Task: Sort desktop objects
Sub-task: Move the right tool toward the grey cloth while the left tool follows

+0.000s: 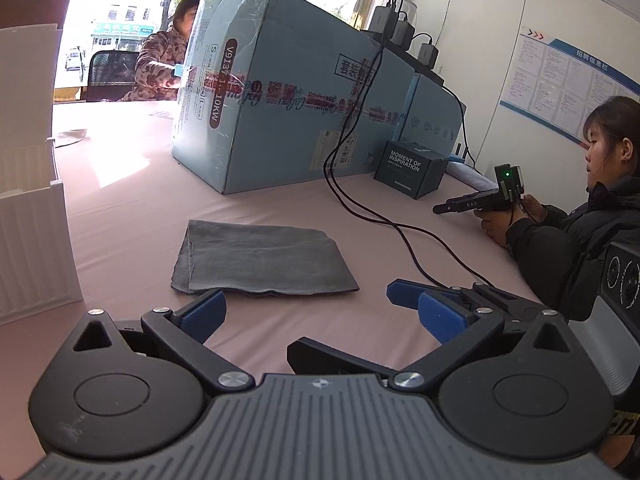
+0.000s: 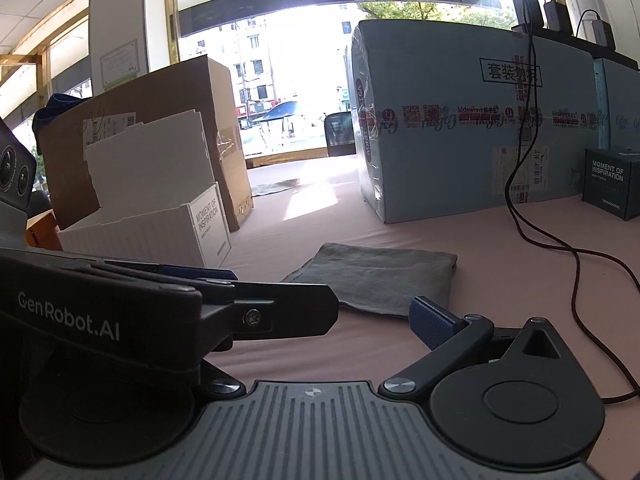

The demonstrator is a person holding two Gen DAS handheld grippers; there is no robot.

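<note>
Strong daylight pours in from the large street-facing window (image 2: pixel 288 92) at the back, blown out to near white in both views. It throws a bright glare patch on the pale pink cloth-covered surface (image 1: pixel 120 168) (image 2: pixel 312 200). Near parts stay dim yet sharp. Fisheye distortion bends the tall light-blue cardboard box (image 1: pixel 280 92) and darkens the corners.

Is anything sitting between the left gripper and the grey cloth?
Nothing visible. The left gripper is open with only bare pink tabletop before the folded grey cloth. The black cables run off to the cloth's right, clear of that path.
</note>
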